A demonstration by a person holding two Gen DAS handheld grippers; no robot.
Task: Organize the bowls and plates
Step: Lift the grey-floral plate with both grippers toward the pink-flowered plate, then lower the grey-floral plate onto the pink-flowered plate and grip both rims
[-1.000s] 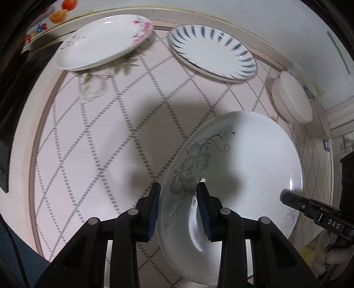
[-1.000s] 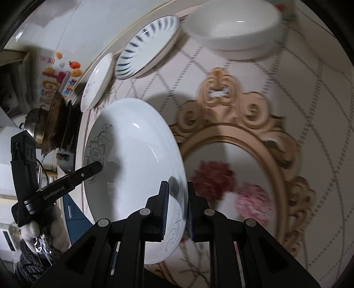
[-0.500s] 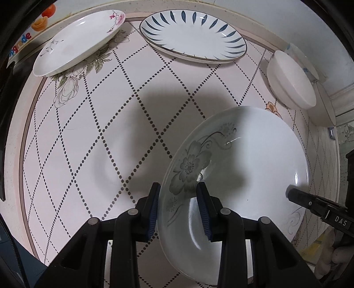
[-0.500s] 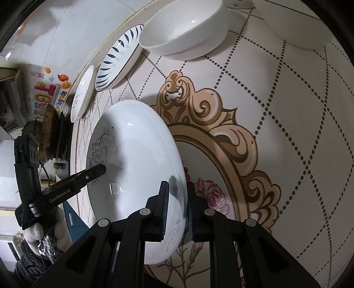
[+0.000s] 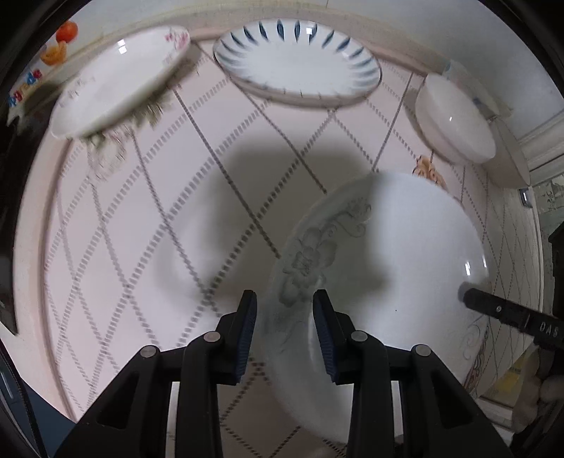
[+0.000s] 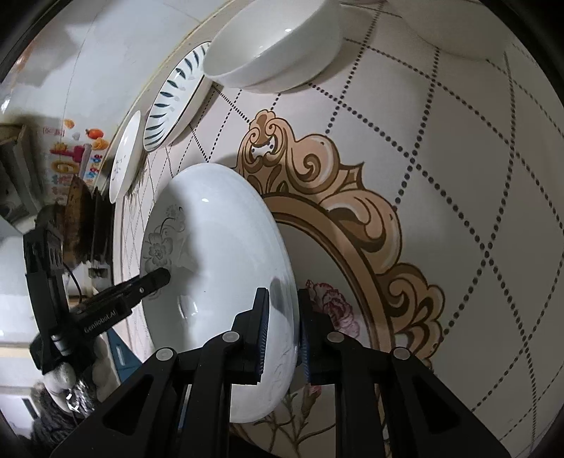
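Note:
A large white plate with a grey flower is held off the table between both grippers. My left gripper is shut on its near rim at the grey flower. My right gripper is shut on the opposite rim of the same plate; it shows in the left wrist view as a dark finger at the plate's right edge. A blue-striped plate, a pink-flowered plate and a white bowl sit along the far edge of the table.
The table has a pale cloth with dotted diamonds and a gold ornamental frame print. A second white bowl is at the top right of the right wrist view. A wall runs behind the dishes. Dark objects stand off the table's left end.
The held plate has moved forward and lower toward the far dishes, which now appear closer. Both grippers keep their hold. The left wrist view is blurred by motion.

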